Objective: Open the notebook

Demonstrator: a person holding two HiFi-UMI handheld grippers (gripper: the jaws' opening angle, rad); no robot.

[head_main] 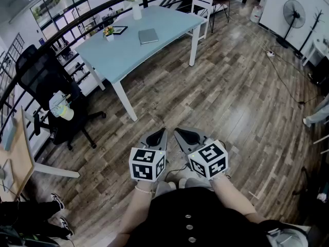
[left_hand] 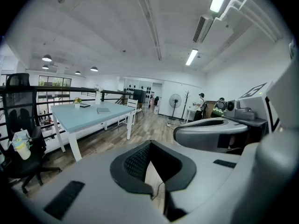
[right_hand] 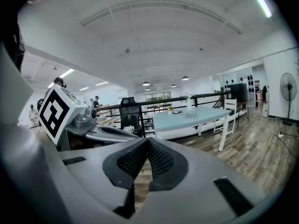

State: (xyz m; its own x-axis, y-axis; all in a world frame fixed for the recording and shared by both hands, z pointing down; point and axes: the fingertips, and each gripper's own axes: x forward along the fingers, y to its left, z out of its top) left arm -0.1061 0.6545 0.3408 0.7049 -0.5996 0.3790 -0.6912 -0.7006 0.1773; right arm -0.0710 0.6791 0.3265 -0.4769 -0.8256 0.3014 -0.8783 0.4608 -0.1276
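Observation:
The closed grey notebook point(head_main: 148, 36) lies flat on the light blue table point(head_main: 123, 55), far ahead of me across the wooden floor. It shows small in the left gripper view point(left_hand: 103, 110) and the right gripper view point(right_hand: 191, 116). I hold both grippers close to my body, side by side and well short of the table. My left gripper point(head_main: 163, 131) has its jaws closed with nothing between them point(left_hand: 150, 143). My right gripper point(head_main: 177, 131) also has its tips together and is empty point(right_hand: 148, 140).
On the table stand a small potted plant point(head_main: 108, 32), a dark picture frame point(head_main: 120, 30) and a white vase point(head_main: 135, 6). A black office chair point(head_main: 46, 81) stands left of the table, a white chair point(head_main: 201, 6) behind it. A fan point(head_main: 293, 14) and floor cable point(head_main: 282, 76) are at right.

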